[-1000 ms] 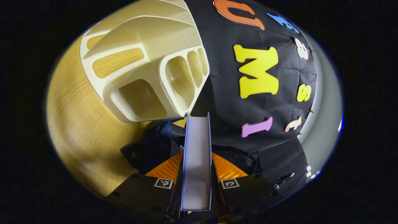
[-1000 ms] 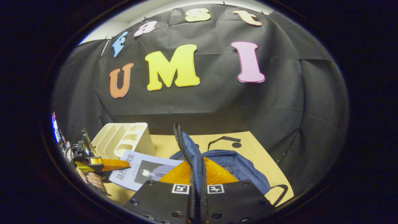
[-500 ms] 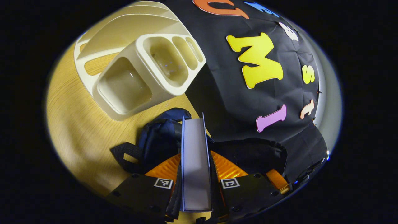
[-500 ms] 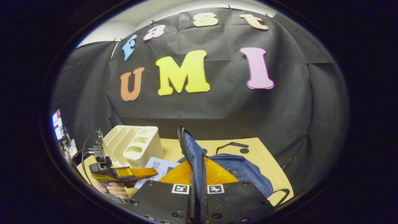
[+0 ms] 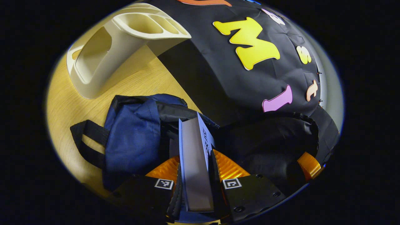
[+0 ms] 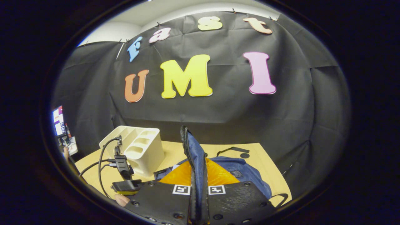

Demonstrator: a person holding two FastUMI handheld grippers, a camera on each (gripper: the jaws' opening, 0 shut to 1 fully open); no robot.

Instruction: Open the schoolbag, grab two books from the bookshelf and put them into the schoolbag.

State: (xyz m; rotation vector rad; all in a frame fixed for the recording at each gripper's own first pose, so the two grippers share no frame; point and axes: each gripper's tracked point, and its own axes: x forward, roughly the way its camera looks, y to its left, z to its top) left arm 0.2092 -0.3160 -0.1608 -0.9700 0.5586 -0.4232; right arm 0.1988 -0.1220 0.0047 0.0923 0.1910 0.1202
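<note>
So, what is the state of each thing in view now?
Left gripper: shut on the book.
Book: held edge up, its far end at the bag's opening.
Right gripper: shut on the bag's zipper edge, holding it up.
Bag: open, lying on the table.
Shelf: upright on the table, slots empty as far as visible.
</note>
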